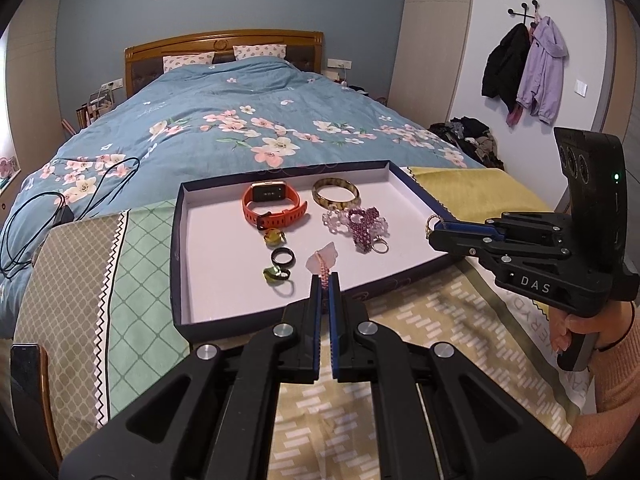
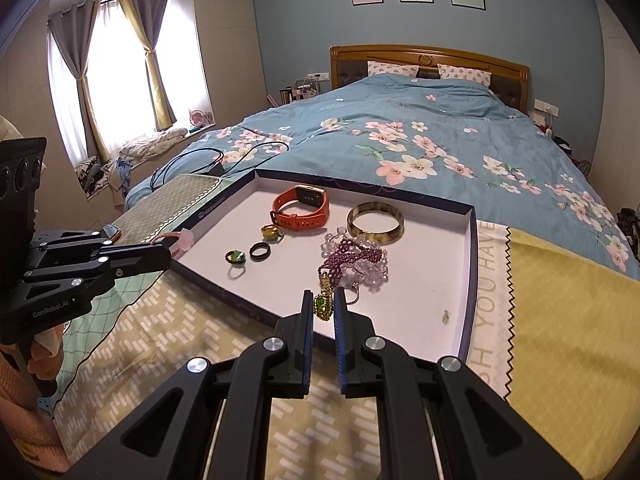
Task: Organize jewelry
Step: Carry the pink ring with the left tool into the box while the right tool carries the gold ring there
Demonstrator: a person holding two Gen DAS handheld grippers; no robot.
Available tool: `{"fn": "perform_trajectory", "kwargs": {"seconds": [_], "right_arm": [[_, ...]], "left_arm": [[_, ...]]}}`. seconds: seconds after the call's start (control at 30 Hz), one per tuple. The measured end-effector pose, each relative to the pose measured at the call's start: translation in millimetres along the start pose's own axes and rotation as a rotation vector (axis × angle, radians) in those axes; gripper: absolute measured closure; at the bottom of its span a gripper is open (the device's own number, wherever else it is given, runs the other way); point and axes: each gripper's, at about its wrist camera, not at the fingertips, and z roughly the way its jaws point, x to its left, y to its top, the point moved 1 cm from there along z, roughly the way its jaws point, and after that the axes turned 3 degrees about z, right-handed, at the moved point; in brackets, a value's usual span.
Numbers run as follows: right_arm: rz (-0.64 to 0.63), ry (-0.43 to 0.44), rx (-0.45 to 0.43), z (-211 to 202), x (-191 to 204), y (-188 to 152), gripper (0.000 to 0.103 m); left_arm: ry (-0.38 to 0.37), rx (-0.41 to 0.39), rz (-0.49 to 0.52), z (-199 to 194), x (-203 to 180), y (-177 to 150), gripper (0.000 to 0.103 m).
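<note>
A dark-rimmed tray (image 1: 175, 240) with a white floor lies on cloths at the foot of the bed. In it are an orange smartwatch (image 1: 276, 204), an amber bangle (image 1: 335, 197), purple and clear bead bracelets (image 1: 362, 226) and several rings (image 1: 283, 257). My left gripper (image 1: 325, 282) is shut on a pink beaded strand with a pale pink stone (image 1: 325, 259), just over the tray's near rim. My right gripper (image 2: 323, 300) is shut on a gold piece with a green stone (image 2: 322, 305), low over the tray's near right part beside the bead bracelets (image 2: 356, 260).
Patterned cloths (image 1: 120, 280) and a yellow cloth (image 2: 560, 300) cover the surface under the tray (image 2: 472, 264). Black cables (image 1: 60, 200) trail on the floral duvet to the left. A phone (image 1: 24, 364) lies at the near left edge. A person's hand (image 1: 576, 332) grips the right handle.
</note>
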Motion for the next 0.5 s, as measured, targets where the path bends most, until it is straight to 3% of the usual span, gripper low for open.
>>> {"fn": "perform_trajectory", "kwargs": {"seconds": [0.5], "right_arm": [[-0.006,-0.006,0.002,8.5,-0.9,9.0,0.095]], "left_arm": [[0.012,-0.008,-0.020,8.1,6.4,9.4,0.100]]}}
